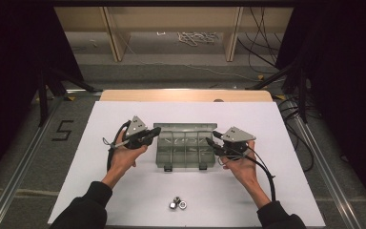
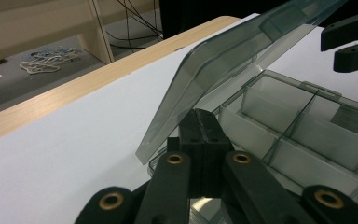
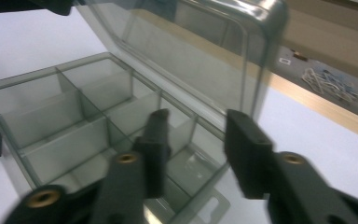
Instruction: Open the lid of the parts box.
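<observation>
Left gripper view: my left gripper (image 2: 200, 135) is clenched at the left end of the compartment box (image 1: 186, 145), its jaws together by the lid (image 2: 223, 70). Right gripper (image 3: 198, 140) is released, jaws straddling the box's right wall. Box sits mid-surface (image 1: 124, 191), long axis left-right, latches toward me. Lid is half raised, hinged at the far edge. Nuts (image 1: 177, 204) lie near me, probably left to load.

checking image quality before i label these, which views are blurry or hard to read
Right gripper view: motion blur smears the right gripper fingers and the box lid. Left gripper view: sharper, with the left gripper fingers together at the compartment box near its lid hinge. High view: dark surround, evenly lit white table, and the nuts are small.
</observation>
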`<state>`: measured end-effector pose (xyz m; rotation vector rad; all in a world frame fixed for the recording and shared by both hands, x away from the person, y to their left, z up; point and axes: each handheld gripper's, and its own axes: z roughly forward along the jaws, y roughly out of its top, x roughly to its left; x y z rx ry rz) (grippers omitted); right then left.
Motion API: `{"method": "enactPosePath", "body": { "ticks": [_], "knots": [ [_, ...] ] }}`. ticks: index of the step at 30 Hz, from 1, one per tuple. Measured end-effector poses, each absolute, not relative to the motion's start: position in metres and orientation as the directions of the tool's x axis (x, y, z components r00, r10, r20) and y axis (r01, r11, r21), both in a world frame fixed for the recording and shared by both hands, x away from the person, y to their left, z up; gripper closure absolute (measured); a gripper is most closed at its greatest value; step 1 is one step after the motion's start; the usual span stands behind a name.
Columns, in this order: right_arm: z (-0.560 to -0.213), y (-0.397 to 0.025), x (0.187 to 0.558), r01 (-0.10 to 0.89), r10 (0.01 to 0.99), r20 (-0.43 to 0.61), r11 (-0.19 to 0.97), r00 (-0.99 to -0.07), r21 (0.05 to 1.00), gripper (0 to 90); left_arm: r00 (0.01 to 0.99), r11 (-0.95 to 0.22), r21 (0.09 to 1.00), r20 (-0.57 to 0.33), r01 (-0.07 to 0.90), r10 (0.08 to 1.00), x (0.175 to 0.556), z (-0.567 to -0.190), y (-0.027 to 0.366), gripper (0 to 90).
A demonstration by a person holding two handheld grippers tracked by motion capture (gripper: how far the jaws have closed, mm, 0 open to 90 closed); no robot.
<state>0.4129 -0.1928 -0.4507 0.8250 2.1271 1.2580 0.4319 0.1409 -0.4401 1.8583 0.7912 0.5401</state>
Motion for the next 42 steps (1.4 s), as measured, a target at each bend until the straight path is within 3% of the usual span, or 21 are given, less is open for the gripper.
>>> {"method": "enactPosePath", "body": {
  "ticks": [1,4,5,8,14,18,37,42],
  "knots": [
    [-0.451,-0.196,0.413,0.240,0.744,-0.119,0.356,-0.657,0.903,47.6,0.685,-0.283,0.918,0.016,0.279,0.728,0.432,-0.440,0.141,89.7],
    [-0.450,-0.200,0.418,0.230,0.768,-0.118,0.329,-0.629,0.916,35.3,0.686,-0.284,0.917,0.015,0.280,0.727,0.432,-0.440,0.141,89.6],
    [-0.450,-0.200,0.418,0.230,0.768,-0.118,0.329,-0.629,0.916,35.3,0.686,-0.283,0.918,0.015,0.279,0.727,0.432,-0.440,0.141,89.6],
    [-0.452,-0.204,0.424,0.261,0.804,-0.091,0.295,-0.588,0.919,20.3,0.685,-0.280,0.918,0.012,0.282,0.728,0.432,-0.440,0.141,89.7],
    [-0.452,-0.200,0.438,0.229,0.791,-0.104,0.297,-0.603,0.927,16.1,0.691,-0.281,0.918,0.010,0.280,0.723,0.432,-0.441,0.140,89.7],
    [-0.450,-0.196,0.444,0.211,0.776,-0.134,0.326,-0.616,0.922,18.2,0.688,-0.272,0.919,0.000,0.287,0.726,0.432,-0.441,0.140,89.7],
    [-0.454,-0.196,0.458,0.172,0.723,-0.150,0.352,-0.674,0.920,57.6,0.689,-0.275,0.919,0.005,0.283,0.725,0.435,-0.442,0.139,89.7],
    [-0.453,-0.195,0.456,0.166,0.712,-0.162,0.368,-0.683,0.915,64.1,0.686,-0.272,0.918,-0.001,0.289,0.727,0.434,-0.443,0.140,88.6]
  ]
}}
